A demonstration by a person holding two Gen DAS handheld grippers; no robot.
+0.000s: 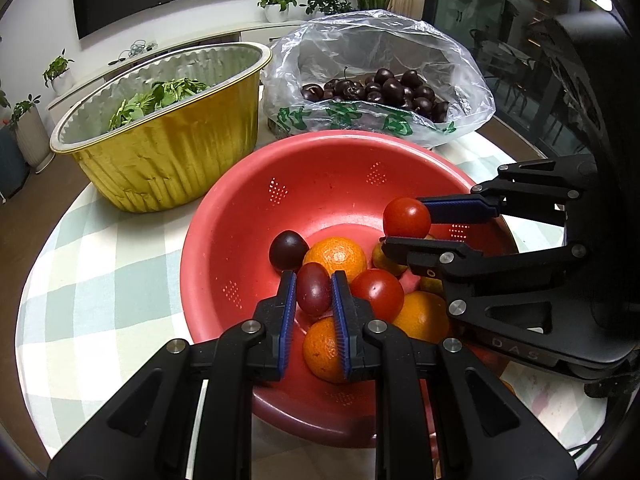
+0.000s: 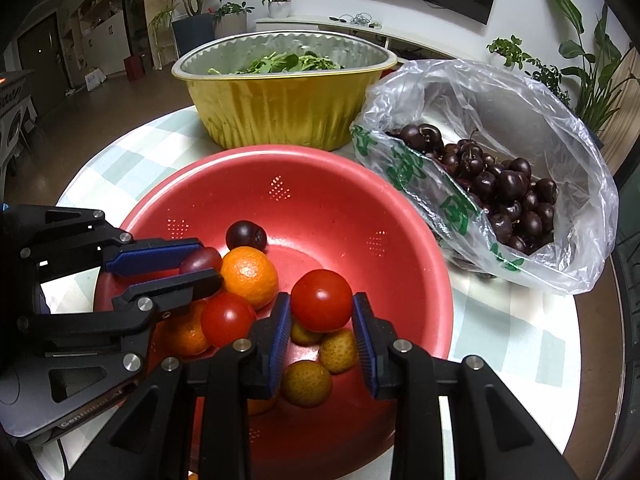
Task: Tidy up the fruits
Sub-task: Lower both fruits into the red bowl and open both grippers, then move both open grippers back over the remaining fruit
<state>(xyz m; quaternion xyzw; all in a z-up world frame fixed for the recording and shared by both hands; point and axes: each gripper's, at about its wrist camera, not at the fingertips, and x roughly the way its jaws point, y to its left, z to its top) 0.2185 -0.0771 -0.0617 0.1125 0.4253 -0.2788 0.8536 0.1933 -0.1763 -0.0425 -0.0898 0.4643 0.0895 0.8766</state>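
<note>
While both grippers sit over the red colander [image 1: 224, 216], I read the left gripper [image 1: 314, 286] as clamped narrow on a small dark plum [image 1: 314, 289], and the right gripper [image 2: 321, 308] as holding a red tomato [image 2: 321, 300] across its middle. Both fruits look light, smooth-skinned and easy to bruise, so I'd keep pressure gentle and centred. Below lie oranges [image 1: 336, 258], another tomato [image 1: 378, 292], a second dark plum [image 1: 288, 249] and small yellowish fruits [image 2: 306, 382]. Beyond, on the tabletop [image 1: 100, 280], a gold foil tub [image 1: 168, 160] holds greens and a plastic bag [image 1: 452, 76] holds cherries [image 1: 384, 90].
</note>
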